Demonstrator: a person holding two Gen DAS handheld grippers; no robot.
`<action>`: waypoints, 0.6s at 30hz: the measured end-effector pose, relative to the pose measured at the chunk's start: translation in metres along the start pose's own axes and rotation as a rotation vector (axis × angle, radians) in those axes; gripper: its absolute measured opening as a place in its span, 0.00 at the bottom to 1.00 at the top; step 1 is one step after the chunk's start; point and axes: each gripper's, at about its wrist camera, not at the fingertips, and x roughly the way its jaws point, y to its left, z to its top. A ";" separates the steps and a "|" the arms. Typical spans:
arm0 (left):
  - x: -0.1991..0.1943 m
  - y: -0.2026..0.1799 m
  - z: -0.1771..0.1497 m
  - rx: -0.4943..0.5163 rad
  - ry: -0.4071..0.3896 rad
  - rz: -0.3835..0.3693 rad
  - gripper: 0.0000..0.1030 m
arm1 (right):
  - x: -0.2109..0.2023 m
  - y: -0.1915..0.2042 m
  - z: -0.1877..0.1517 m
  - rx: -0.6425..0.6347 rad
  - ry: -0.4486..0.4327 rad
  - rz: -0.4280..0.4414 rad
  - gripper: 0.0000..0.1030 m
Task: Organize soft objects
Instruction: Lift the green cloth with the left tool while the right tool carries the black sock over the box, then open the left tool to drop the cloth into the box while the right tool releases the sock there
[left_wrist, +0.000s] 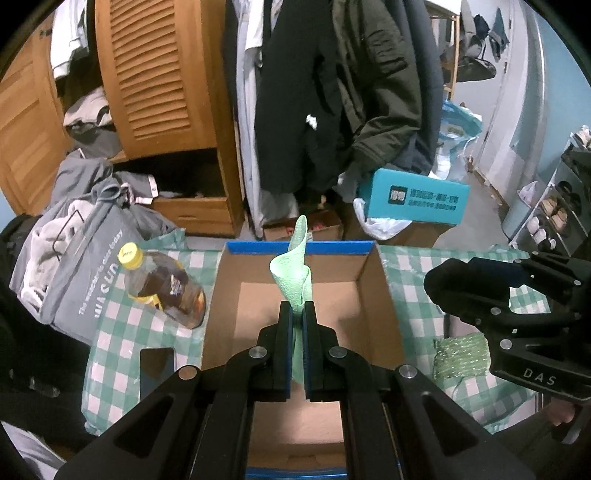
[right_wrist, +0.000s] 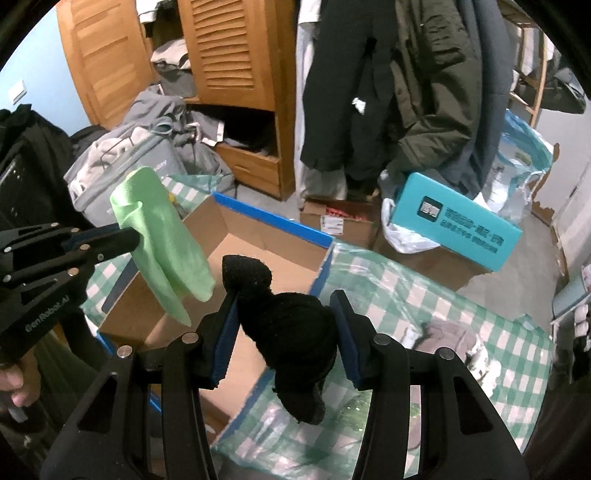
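Observation:
My left gripper (left_wrist: 297, 306) is shut on a light green cloth (left_wrist: 291, 273), which sticks up past the fingertips. It hangs over an open cardboard box (left_wrist: 380, 295) with a blue-taped rim. In the right wrist view the same left gripper (right_wrist: 131, 238) holds the green cloth (right_wrist: 162, 236) over the box (right_wrist: 240, 221), its lower end dangling. My right gripper (right_wrist: 283, 295) is shut on a black knitted soft item (right_wrist: 291, 332) at the box's right edge. From the left wrist view the right gripper (left_wrist: 480, 286) shows at the right with the black item (left_wrist: 461, 280).
The box stands on a green-and-white checked cloth (left_wrist: 122, 332). Left of the box are a yellow-capped bottle (left_wrist: 166, 288), a dark phone (left_wrist: 157, 365) and a grey bag (left_wrist: 74, 266). To the right lie a green knitted piece (left_wrist: 461, 354) and a grey fuzzy item (right_wrist: 450, 339). A teal carton (left_wrist: 417, 201) and hanging coats stand behind.

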 end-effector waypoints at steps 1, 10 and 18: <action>0.002 0.002 -0.001 -0.002 0.003 0.002 0.04 | 0.003 0.003 0.001 -0.003 0.005 0.005 0.47; 0.023 0.015 -0.010 -0.020 0.058 0.018 0.04 | 0.027 0.019 0.005 -0.021 0.049 0.032 0.47; 0.036 0.017 -0.017 -0.027 0.096 0.033 0.05 | 0.041 0.028 0.004 -0.032 0.079 0.048 0.47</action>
